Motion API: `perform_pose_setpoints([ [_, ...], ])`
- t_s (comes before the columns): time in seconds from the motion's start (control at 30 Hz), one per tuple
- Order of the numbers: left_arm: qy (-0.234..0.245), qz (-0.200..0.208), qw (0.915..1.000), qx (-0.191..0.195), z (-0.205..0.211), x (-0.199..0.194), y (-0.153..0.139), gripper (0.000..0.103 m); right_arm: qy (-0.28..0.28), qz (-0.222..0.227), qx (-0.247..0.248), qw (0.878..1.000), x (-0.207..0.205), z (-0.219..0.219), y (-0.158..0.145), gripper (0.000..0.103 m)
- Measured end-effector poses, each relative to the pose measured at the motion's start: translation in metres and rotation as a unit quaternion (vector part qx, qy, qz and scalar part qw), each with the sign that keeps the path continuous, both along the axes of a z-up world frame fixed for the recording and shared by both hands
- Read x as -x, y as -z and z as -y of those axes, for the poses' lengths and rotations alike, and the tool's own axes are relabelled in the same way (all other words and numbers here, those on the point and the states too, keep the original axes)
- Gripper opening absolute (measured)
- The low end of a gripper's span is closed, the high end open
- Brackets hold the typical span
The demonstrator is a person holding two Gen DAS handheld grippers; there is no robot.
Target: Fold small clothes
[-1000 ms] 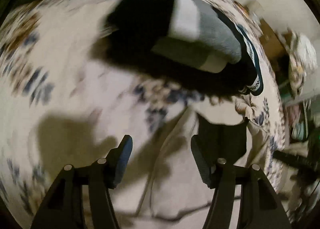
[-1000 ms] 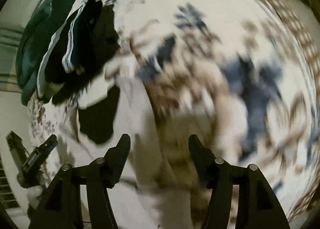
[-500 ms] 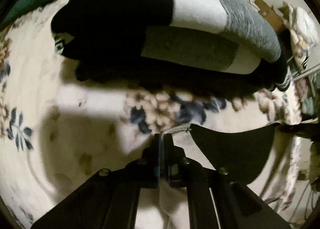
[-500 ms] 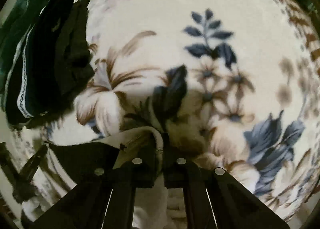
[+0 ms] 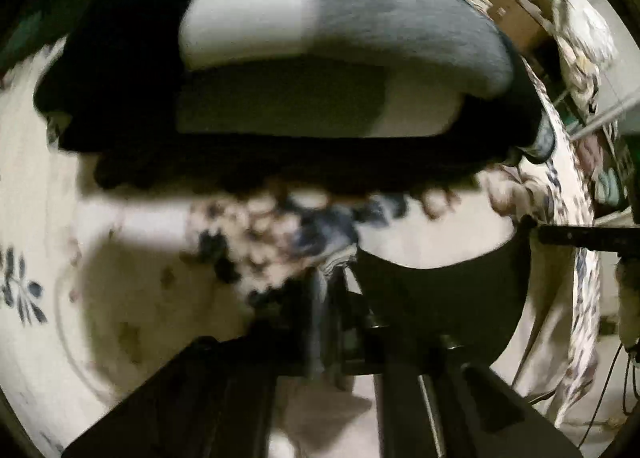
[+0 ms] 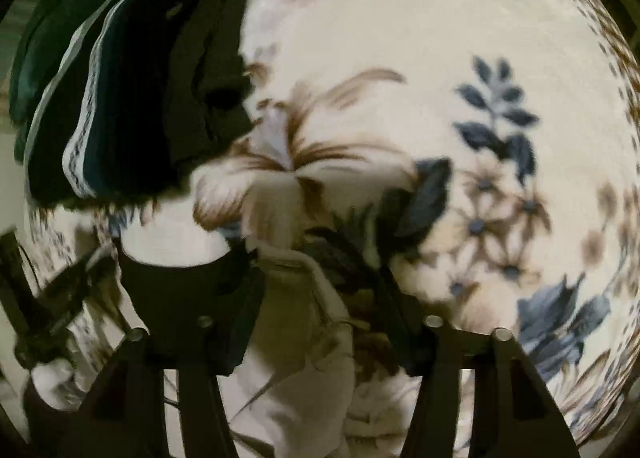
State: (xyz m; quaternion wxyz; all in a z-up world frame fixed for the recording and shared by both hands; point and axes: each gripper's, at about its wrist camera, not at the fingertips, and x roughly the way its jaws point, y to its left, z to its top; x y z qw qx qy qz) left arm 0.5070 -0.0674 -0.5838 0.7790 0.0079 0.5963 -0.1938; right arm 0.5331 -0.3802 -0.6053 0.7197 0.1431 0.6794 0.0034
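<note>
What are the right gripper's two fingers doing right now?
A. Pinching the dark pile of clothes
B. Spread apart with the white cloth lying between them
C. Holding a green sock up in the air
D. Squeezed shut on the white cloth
B: in the right wrist view the right gripper has its fingers spread wide apart, and the white garment lies in the gap between them on the floral blanket.

garment on blanket, stack behind

Left gripper and right gripper: matte black angular fingers on black linkage arms, silver round pivot screws.
</note>
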Motion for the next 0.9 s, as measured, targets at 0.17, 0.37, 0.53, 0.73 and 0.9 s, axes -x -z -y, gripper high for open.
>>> perform_pose_setpoints([
  [0.17,-0.016,0.068,0.9974,0.017,-0.016,0.027,-0.047,0.004,-0.011,0.069,0.009,0.998,0.021,-0.021,-0.038,0.004],
  [0.37,-0.043,0.114,0.9910,0.055,-0.062,0.088,-0.100,0.004,-0.037,0.143,0.016,0.989,0.088,-0.029,-0.098,0.004],
  [0.53,-0.070,0.107,0.9877,0.091,-0.073,0.162,-0.107,0.005,-0.059,0.173,-0.003,0.983,0.170,-0.050,-0.122,0.004],
  [0.73,-0.100,0.051,0.9896,0.090,-0.094,0.235,-0.076,0.005,-0.062,0.144,-0.016,0.988,0.272,-0.053,-0.103,0.004],
  [0.9,-0.116,-0.005,0.9880,0.102,-0.106,0.265,-0.047,0.014,-0.071,0.085,-0.008,0.994,0.320,-0.045,-0.062,0.004],
])
